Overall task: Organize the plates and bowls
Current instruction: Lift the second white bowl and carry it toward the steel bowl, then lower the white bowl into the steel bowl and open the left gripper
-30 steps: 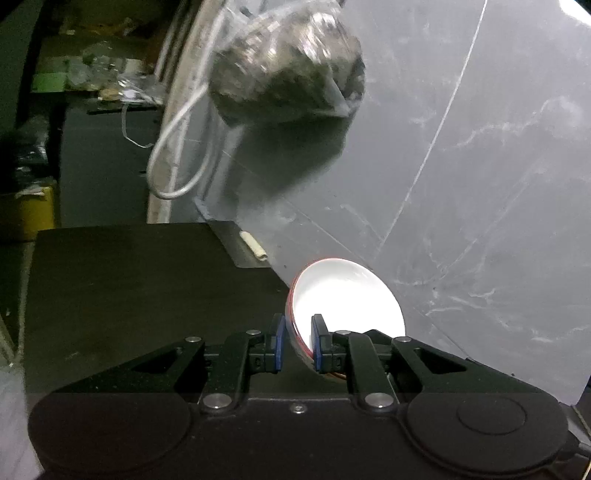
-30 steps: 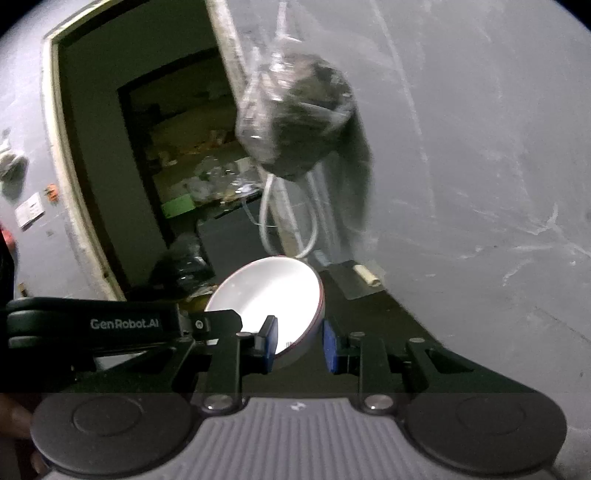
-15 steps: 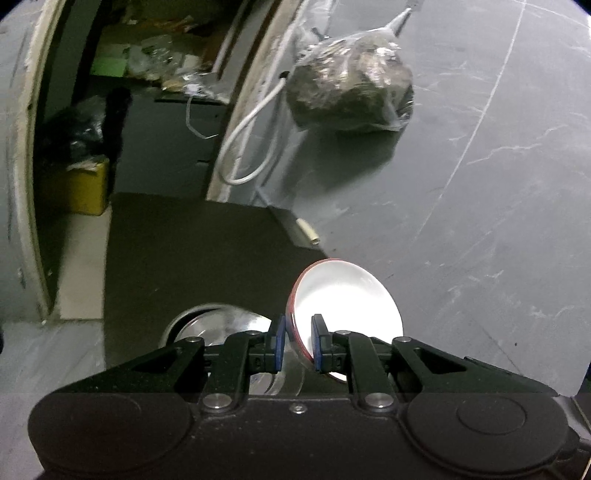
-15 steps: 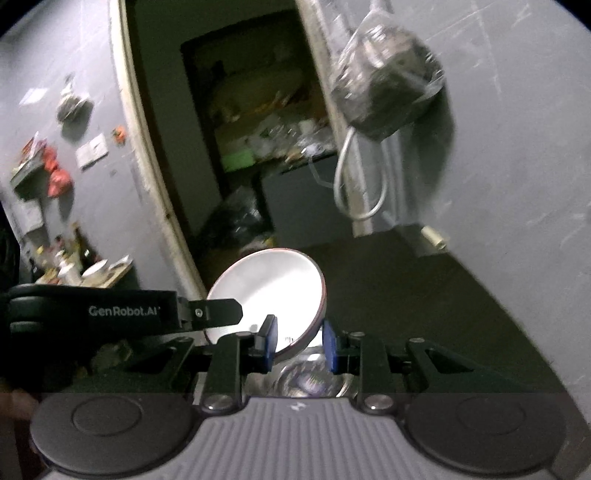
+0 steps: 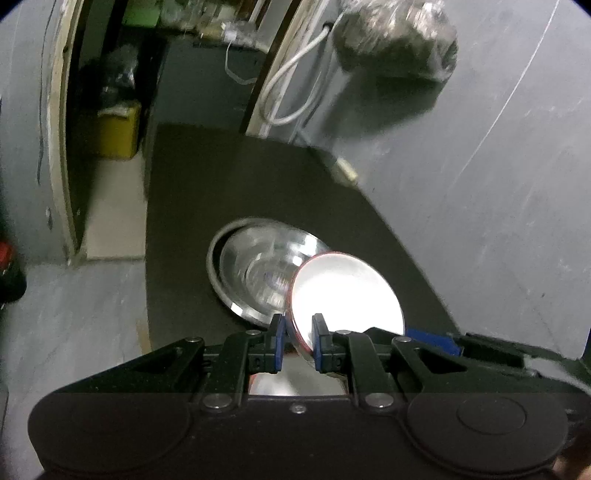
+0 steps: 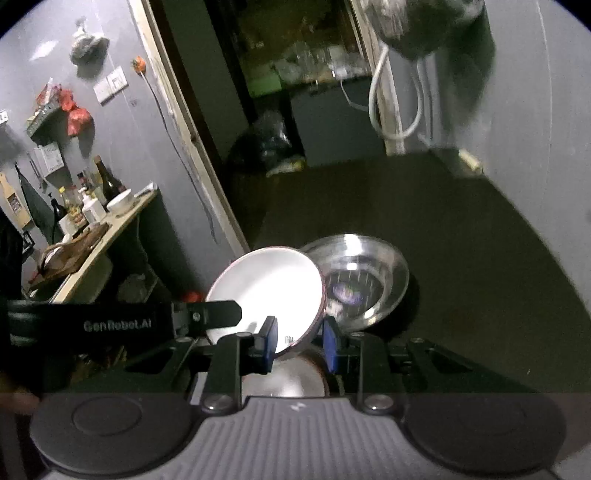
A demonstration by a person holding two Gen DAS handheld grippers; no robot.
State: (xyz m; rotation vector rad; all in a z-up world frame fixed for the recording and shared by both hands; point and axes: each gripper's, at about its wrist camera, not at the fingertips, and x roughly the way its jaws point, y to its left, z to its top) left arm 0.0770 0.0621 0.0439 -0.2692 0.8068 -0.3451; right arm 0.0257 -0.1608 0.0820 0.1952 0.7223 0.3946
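A white bowl with a red rim (image 5: 347, 291) is held tilted above the dark table (image 5: 229, 192). My left gripper (image 5: 297, 334) is shut on its near rim. My right gripper (image 6: 299, 341) is shut on the opposite rim of the same white bowl (image 6: 269, 288). A steel bowl (image 5: 258, 273) sits on the table just beyond and partly under the white bowl; it also shows in the right wrist view (image 6: 362, 280). A further pale dish (image 6: 288, 380) lies below the right gripper, mostly hidden.
A grey wall (image 5: 480, 184) borders the table on the right, with a hanging plastic bag (image 5: 395, 33) and a white hose (image 5: 291, 85). A doorway (image 6: 295, 92) opens behind. A cluttered side counter (image 6: 85, 229) with bottles stands at left.
Both grippers have tipped downward with the white bowl. The table and the steel bowl have come into view beneath it.
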